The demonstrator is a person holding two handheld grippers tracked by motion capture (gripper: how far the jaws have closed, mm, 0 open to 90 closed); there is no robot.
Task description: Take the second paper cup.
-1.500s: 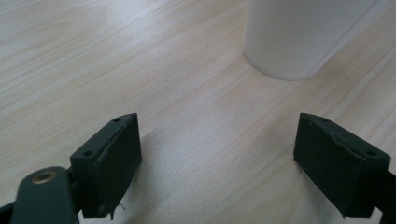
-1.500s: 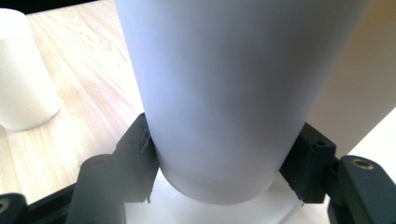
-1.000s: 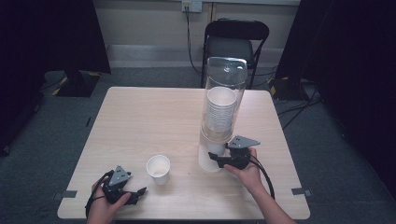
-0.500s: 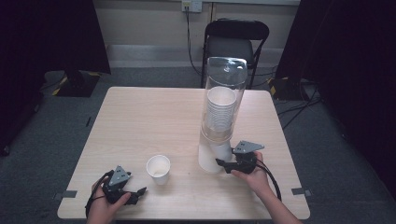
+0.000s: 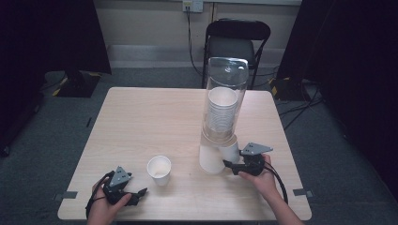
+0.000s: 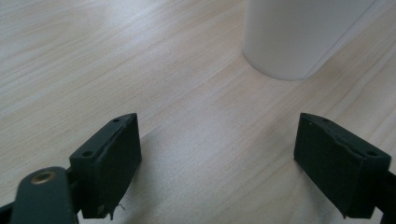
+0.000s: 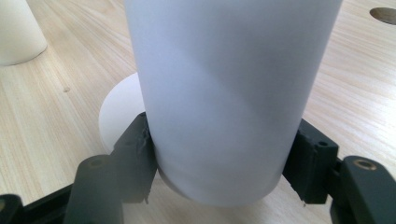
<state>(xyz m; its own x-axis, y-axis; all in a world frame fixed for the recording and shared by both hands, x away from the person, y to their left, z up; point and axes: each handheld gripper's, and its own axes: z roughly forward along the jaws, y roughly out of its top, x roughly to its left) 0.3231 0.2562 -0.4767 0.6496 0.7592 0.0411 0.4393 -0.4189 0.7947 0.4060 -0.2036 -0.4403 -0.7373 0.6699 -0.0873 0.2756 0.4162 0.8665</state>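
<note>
**Desk:** What did the high view show on the worktop (image 5: pixel 141 122)?

**Photographer:** A tall clear cup dispenser (image 5: pixel 225 101) stood right of centre on the pale wooden worktop, with a stack of white cups (image 5: pixel 220 112) inside its tube. At the dispenser's foot, the right tongs (image 5: pixel 229 164) were clamped on a white paper cup (image 5: pixel 228 151) just beside the dispenser's white base (image 5: pixel 210 159). The person's right hand (image 5: pixel 263 176) gripped the tool from the near right edge.

**Desk:** How firm was that grip?

**Photographer:** In the right gripper view both black pads (image 7: pixel 137 154) pressed against the sides of the paper cup (image 7: pixel 224 93), near its lower end. The cup rose upright between them and stood above the worktop (image 7: pixel 56 140).

**Desk:** And the other hand?

**Photographer:** The left tongs (image 5: pixel 141 192) rested low at the near left corner, held in the left hand (image 5: pixel 105 206), with jaws spread wide and nothing between them. The left gripper view had the two pads (image 6: pixel 112 158) well apart over bare wood.

**Desk:** Anything else nearby?

**Photographer:** A second cup (image 5: pixel 159 169) stood upright and open-mouthed on the worktop, between the two tools and nearer the left one; it was apart from both. A black chair (image 5: pixel 237 44) stood behind the far edge.
</note>
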